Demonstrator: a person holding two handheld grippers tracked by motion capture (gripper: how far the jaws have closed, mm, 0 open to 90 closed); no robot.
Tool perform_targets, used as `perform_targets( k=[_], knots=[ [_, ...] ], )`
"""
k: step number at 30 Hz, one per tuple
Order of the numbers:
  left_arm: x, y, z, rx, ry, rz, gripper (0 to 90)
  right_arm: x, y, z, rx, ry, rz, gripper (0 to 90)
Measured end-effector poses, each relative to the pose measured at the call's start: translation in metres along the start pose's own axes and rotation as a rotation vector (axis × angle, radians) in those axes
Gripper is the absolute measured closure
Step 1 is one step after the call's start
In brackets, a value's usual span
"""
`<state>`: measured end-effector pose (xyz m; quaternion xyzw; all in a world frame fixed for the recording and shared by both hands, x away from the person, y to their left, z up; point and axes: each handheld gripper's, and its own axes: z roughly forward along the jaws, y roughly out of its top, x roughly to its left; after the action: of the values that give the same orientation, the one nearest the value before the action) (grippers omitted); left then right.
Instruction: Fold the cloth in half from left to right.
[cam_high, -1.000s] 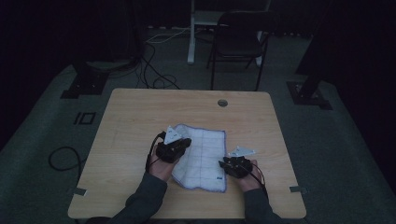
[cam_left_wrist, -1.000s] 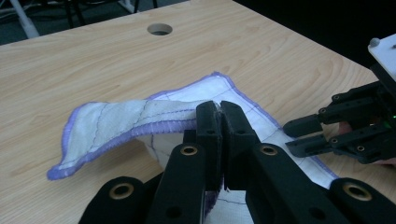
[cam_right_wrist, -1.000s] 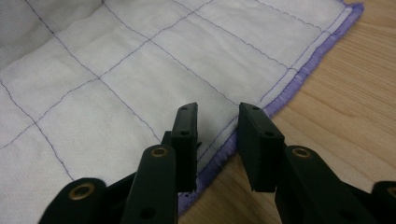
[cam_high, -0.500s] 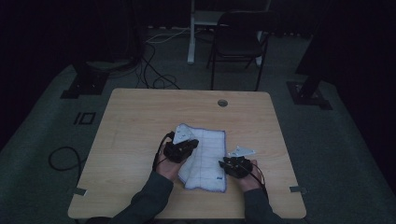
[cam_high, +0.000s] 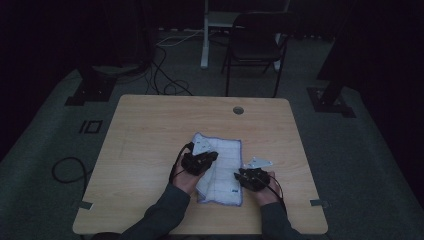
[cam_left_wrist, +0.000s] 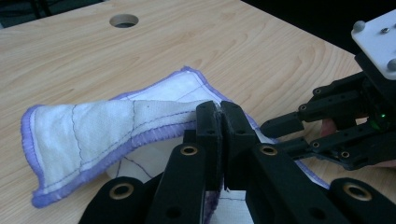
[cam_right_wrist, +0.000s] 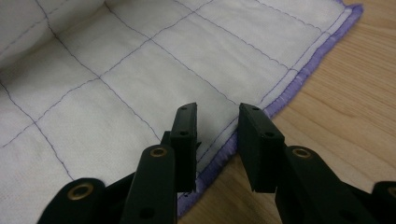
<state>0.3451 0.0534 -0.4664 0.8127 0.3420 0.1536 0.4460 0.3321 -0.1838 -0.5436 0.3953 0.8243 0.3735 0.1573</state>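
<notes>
The pale wooden table carries a quilted white cloth with purple hem near its front edge. Since earlier, the left gripper, clamped on its folded-over edge, has carried it rightward; the right gripper hovers part-open.

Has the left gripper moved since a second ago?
Yes. The left gripper, shut on the cloth, has carried its edge rightward, nearer below the table's hole.

high view: overhead, far | gripper views: close, low | shared: cloth on table
</notes>
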Motion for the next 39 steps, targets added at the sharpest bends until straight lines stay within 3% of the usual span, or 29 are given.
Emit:
perform_targets(
  k=[5,10,29,39],
  knots=[
    [-0.002,0.001,0.004,0.007,-0.007,0.009,87.8,-0.002,0.000,-0.005,-0.021,-0.022,0.011,80.0],
    [-0.004,0.002,0.009,0.018,-0.016,0.015,87.8,-0.002,0.000,-0.003,0.001,-0.033,0.001,85.5],
    [-0.019,0.012,0.029,0.042,-0.057,0.057,87.8,-0.007,0.000,-0.002,0.009,-0.002,0.048,86.1],
    [-0.026,0.007,0.055,0.090,-0.088,0.054,87.8,-0.007,0.000,-0.002,0.008,0.000,0.048,86.1]
  ],
)
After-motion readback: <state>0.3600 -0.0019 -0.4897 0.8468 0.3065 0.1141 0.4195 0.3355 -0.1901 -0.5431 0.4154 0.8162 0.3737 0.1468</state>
